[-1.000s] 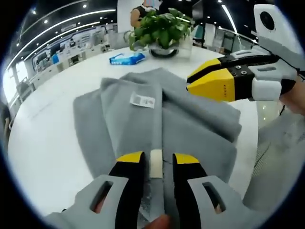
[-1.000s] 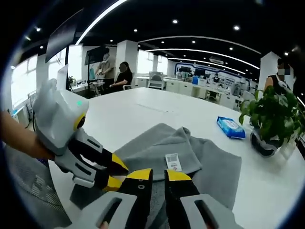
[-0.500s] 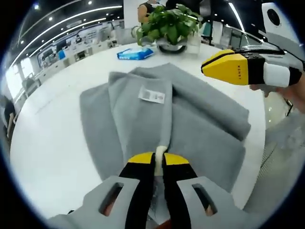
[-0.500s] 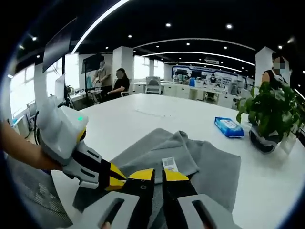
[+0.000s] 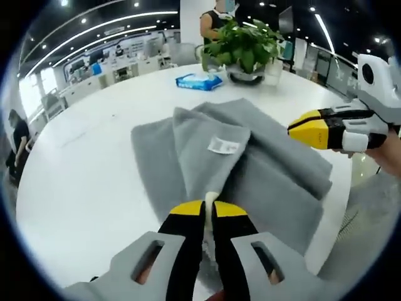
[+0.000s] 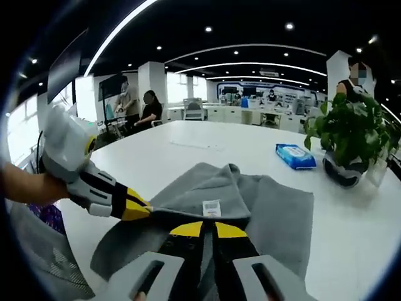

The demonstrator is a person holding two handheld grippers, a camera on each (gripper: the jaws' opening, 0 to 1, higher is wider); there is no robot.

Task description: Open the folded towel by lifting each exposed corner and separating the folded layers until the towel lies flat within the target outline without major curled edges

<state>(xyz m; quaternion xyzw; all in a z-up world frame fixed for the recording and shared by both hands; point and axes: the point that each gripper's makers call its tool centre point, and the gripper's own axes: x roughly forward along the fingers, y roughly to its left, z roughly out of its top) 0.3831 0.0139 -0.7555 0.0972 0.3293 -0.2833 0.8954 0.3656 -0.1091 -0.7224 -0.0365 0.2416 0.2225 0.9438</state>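
Since a second ago, both grippers have gone from jaws slightly apart to jaws pressed together on cloth; the left gripper now pinches a pale-edged fold of the grey towel between its yellow tips, and the fabric rises in a ridge toward it; the right gripper, seen in its own view, has its tips closed on the near edge of the same towel. In the left gripper view the right gripper enters from the right side, jaws together at the towel's far edge, having drawn away from the middle of the cloth. The towel lies partly folded on the white round table, layers overlapping, a small white label facing up near its centre; the label sits just beyond the right gripper's tips. Beyond the towel stand a potted plant and a blue packet of wipes, well apart from the cloth; in the right gripper view the left gripper reaches in from the left, touching the towel's edge; people sit and stand in the office behind.
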